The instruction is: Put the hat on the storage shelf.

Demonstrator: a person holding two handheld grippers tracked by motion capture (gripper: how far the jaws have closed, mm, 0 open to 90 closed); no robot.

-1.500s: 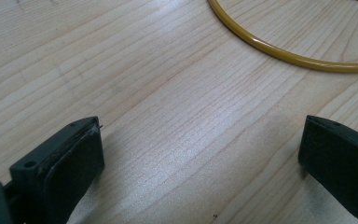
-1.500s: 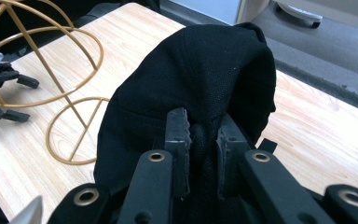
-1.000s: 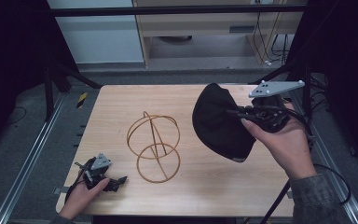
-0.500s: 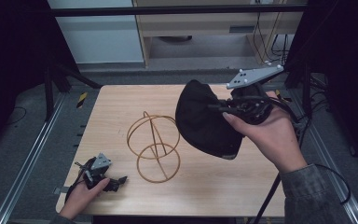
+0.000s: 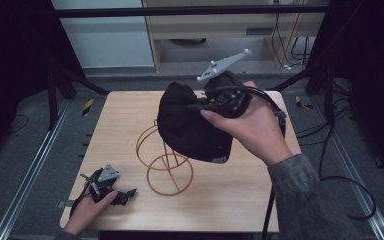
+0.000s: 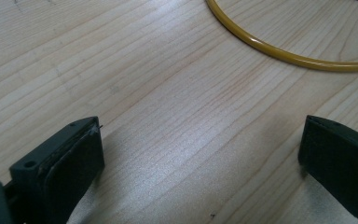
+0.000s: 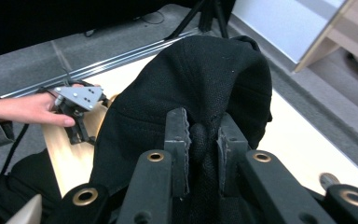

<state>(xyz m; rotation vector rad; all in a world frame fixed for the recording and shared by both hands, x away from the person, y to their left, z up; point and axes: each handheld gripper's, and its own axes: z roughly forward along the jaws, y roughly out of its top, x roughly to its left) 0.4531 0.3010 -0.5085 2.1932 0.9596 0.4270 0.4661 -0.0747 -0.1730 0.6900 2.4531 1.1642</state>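
Observation:
A black fabric cap (image 5: 190, 127) hangs in the air over the upper part of a yellow wire stand (image 5: 167, 172) at the middle of the wooden table (image 5: 125, 115). My right gripper (image 5: 207, 106) is shut on a fold of the cap (image 7: 191, 84), pinched between its jaws (image 7: 203, 128). My left gripper (image 5: 122, 194) rests at the table's front left corner. Its jaws stand wide open (image 6: 200, 154) over bare wood, with the stand's yellow base ring (image 6: 279, 53) just beyond them. The cap hides the top of the stand.
A person's hand holds the left gripper (image 7: 77, 105) low on the table. A metal rail (image 5: 35, 170) runs along the table's left side, and a cabinet (image 5: 200, 30) stands behind it. Cables hang off the right edge (image 5: 325, 150).
My right gripper has carried the cap left and upward, from the table's right side to over the wire stand. The left gripper has stayed put.

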